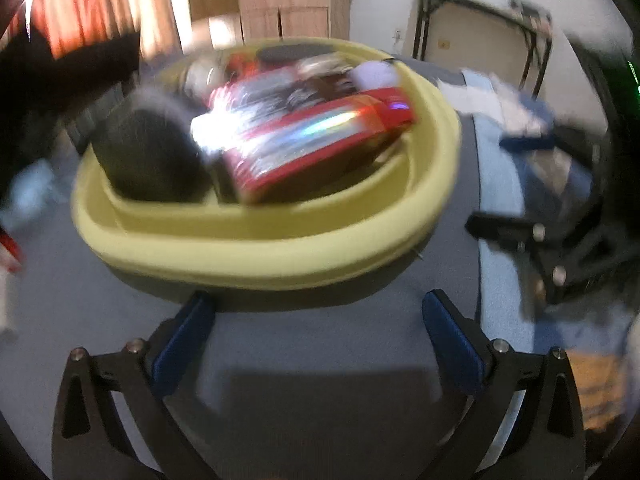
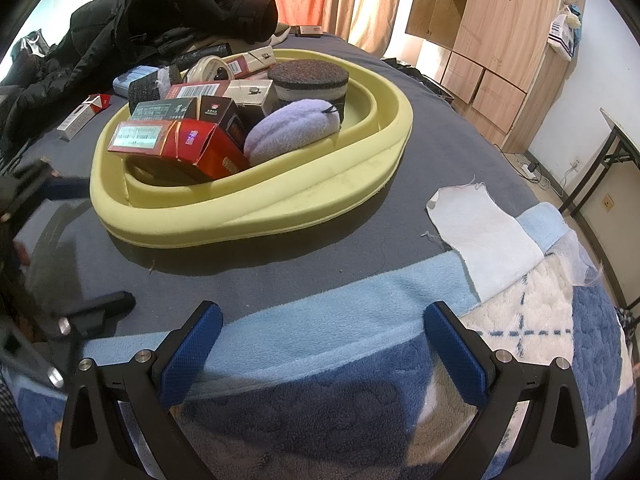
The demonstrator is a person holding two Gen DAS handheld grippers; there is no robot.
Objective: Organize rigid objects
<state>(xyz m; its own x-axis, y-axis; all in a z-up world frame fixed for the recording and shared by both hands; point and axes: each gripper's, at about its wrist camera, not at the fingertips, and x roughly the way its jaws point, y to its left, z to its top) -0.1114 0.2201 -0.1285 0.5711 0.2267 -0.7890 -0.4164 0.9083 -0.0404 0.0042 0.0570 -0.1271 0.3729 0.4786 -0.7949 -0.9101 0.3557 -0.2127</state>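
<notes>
A yellow foam tray (image 2: 384, 168) (image 1: 248, 248) sits on the grey bed cover, filled with boxes and sponges. Inside it lie a red box (image 2: 192, 148) (image 1: 304, 148), a lilac puff (image 2: 292, 128), a round dark sponge (image 2: 308, 80) and a roll of tape (image 2: 210, 68). My right gripper (image 2: 322, 320) is open just short of the tray, over the blue blanket, holding nothing. My left gripper (image 1: 320, 312) is open too, its blurred view facing the tray's near rim. From the right wrist view the left gripper's black fingers (image 2: 100, 308) show at the left edge.
Two red-and-white boxes (image 2: 80, 114) and a blue case (image 2: 128, 78) lie on the bed left of the tray. A black jacket (image 2: 140, 24) is heaped behind them. A white cloth (image 2: 480, 236) lies at the right. Wooden cabinets (image 2: 492, 40) and a folding table (image 2: 616, 140) stand beyond.
</notes>
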